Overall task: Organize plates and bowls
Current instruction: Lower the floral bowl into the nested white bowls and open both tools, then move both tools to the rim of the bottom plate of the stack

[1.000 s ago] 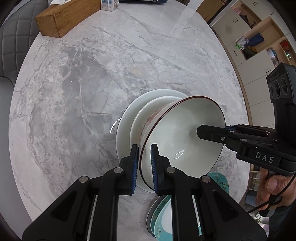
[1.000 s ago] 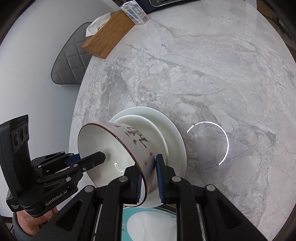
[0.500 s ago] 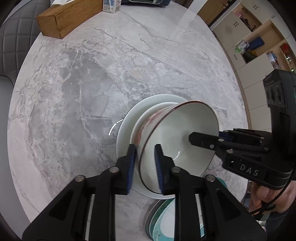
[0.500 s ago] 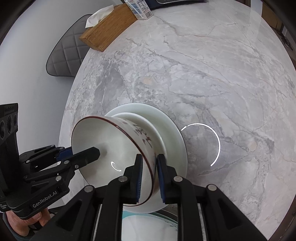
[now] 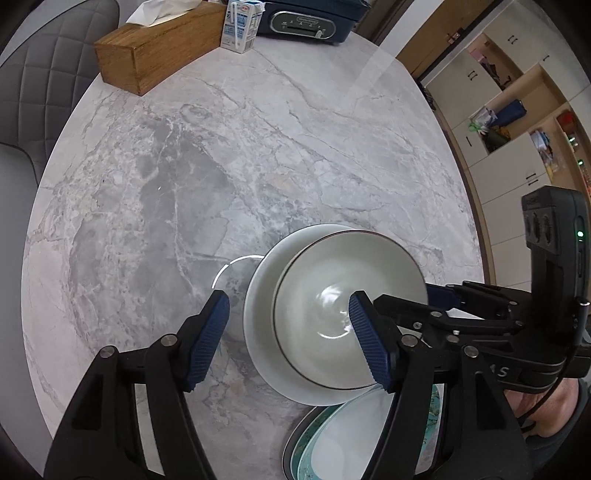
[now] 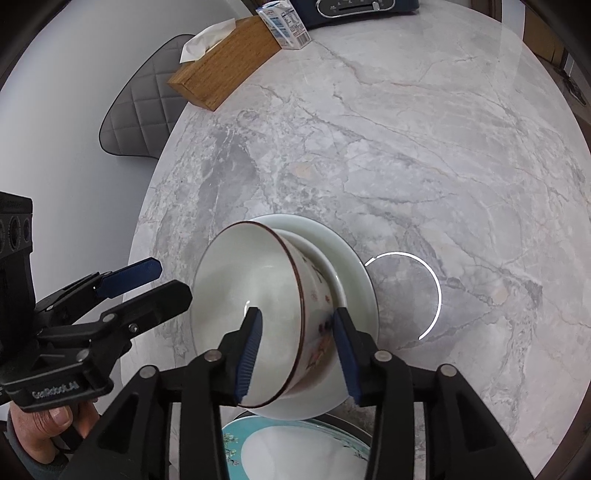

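Note:
A white bowl [image 5: 347, 314] with a dark red rim and red flowers on its wall [image 6: 317, 332] rests in a smaller white dish [image 6: 327, 258], which sits on a white plate [image 5: 258, 332] near the table's front edge. My left gripper [image 5: 291, 336] hangs over the bowl's left rim with its jaws opening; neither pad touches the bowl. My right gripper [image 6: 297, 347] straddles the right rim, also opening, with both pads off the wall. Each gripper shows in the other's view: the right gripper [image 5: 406, 295] and the left gripper [image 6: 171, 280].
A teal-rimmed plate [image 6: 295, 450] lies just in front of the stack, at the edge of the marble table [image 5: 221, 166]. At the far side stand a wooden tissue box [image 5: 155, 48], a milk carton [image 5: 240, 26] and a dark blue appliance [image 5: 310, 18]. A grey chair [image 6: 144, 107] stands to the left.
Both grippers were shut on opposite sides of the tilted bowl's rim. Both have let go and spread their jaws, the bowl now sits down in the stack, and the left gripper has lifted slightly.

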Demonstrator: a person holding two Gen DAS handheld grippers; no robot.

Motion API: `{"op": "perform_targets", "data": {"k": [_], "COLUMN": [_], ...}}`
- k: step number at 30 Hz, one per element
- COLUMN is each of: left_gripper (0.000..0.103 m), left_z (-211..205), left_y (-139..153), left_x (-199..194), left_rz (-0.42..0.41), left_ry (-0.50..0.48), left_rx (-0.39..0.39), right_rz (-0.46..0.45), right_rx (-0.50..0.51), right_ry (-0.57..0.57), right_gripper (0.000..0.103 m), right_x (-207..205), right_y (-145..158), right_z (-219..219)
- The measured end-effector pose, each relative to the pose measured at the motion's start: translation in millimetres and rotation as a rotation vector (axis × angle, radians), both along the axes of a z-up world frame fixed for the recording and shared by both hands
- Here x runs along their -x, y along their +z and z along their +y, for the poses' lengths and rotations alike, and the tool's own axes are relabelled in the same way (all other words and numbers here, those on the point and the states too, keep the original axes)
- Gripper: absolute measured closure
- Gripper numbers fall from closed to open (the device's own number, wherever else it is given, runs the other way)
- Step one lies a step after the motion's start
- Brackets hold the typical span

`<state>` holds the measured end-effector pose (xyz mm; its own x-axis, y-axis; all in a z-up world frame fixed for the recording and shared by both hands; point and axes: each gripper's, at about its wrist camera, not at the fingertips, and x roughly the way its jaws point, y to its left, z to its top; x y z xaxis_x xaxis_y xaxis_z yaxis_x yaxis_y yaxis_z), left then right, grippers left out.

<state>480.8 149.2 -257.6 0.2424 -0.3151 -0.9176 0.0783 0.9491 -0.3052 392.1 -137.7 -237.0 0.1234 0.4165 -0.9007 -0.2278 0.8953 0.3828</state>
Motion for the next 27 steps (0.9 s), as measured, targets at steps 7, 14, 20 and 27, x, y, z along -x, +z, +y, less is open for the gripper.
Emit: {"op": "perform_targets", "data": {"k": [7, 14, 20, 27], "left_gripper": [0.038, 0.038, 0.037, 0.032], "left_z": [21, 46, 64, 52], "left_y": [-8, -16, -33, -45], "left_x": [10, 29, 42, 45], "left_rz": [0.005, -0.021, -0.006, -0.011], "left_ry": [0.062, 0.063, 0.059, -0.005], "left_rx": [0.047, 0.096, 0.152, 0.129], "right_rz": [-0.053, -0.061, -0.039, -0.006], "right_rx": [-0.010, -0.064, -0.102, -0.112], "right_ry": [-0.052, -0.144, -0.133, -0.069], "right_gripper": [0.032, 0.037, 0.043, 0.043], "right_x": [0, -7, 6, 16], "right_y": [16, 8, -6, -27], "right_z": [-20, -69, -91, -80]}}
